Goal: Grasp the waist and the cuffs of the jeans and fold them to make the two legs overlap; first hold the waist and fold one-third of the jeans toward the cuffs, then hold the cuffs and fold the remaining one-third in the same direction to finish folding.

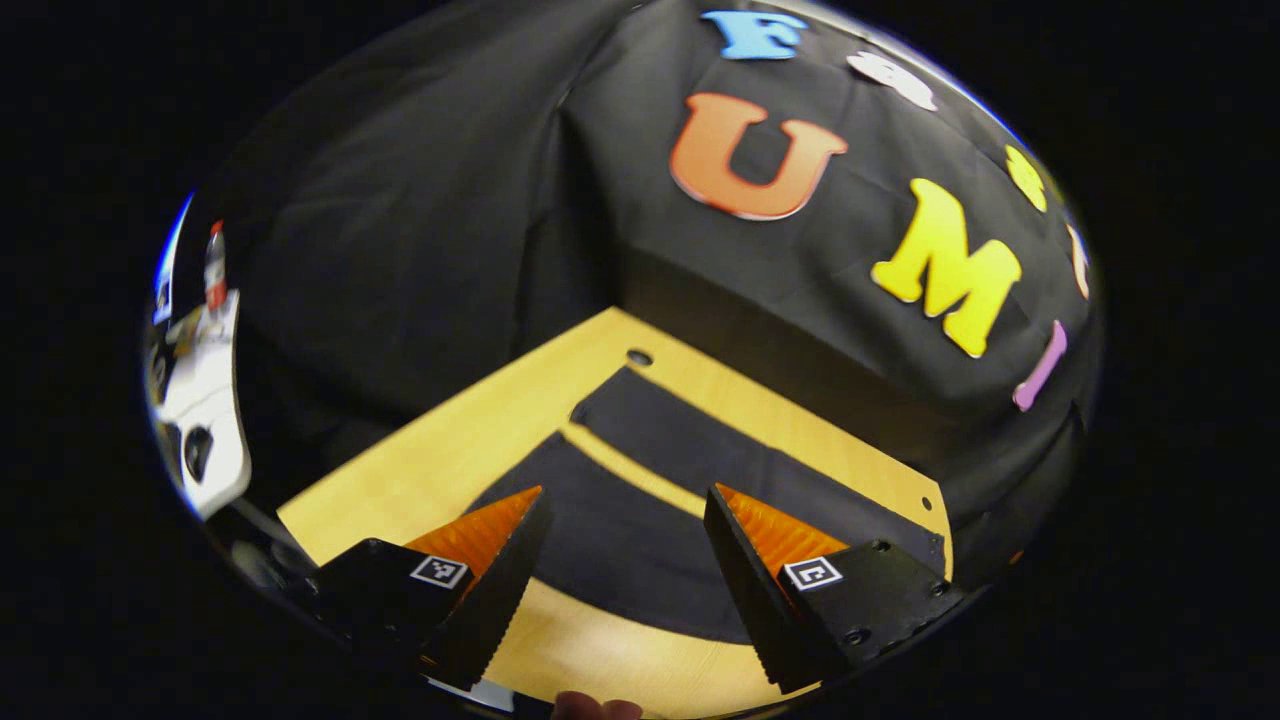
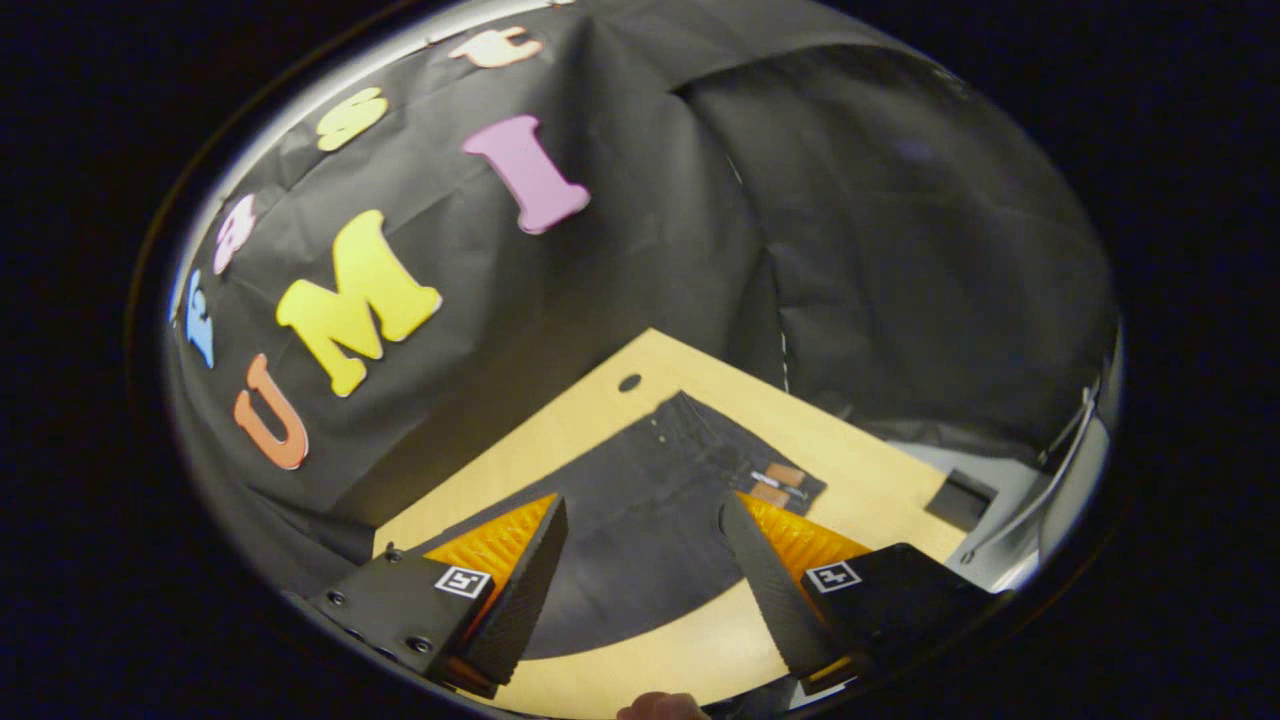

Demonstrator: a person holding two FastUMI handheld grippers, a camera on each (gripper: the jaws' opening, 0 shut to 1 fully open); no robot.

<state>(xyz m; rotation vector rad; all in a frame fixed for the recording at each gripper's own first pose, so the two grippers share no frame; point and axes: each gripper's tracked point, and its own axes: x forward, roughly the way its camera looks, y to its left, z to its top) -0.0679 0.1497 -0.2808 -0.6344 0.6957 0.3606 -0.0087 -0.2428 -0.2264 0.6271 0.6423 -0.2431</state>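
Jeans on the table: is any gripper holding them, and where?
No. Both grippers are open above the jeans, holding nothing. The left gripper hangs over the legs, the right gripper over the waist end. The jeans lie flat on the table.

The jeans (image 1: 640, 510) are dark, almost black, and lie flat and spread out on a light wooden table (image 1: 440, 470). In the left gripper view the two legs (image 1: 700, 455) lie side by side, with a thin strip of table showing between them, so they do not overlap. In the right gripper view the waist (image 2: 745, 455) end lies towards the far side of the table; a small brown patch (image 2: 783, 474) sits near its edge and some pale rivets are beside it. The cloth looks smooth, with no fold in it
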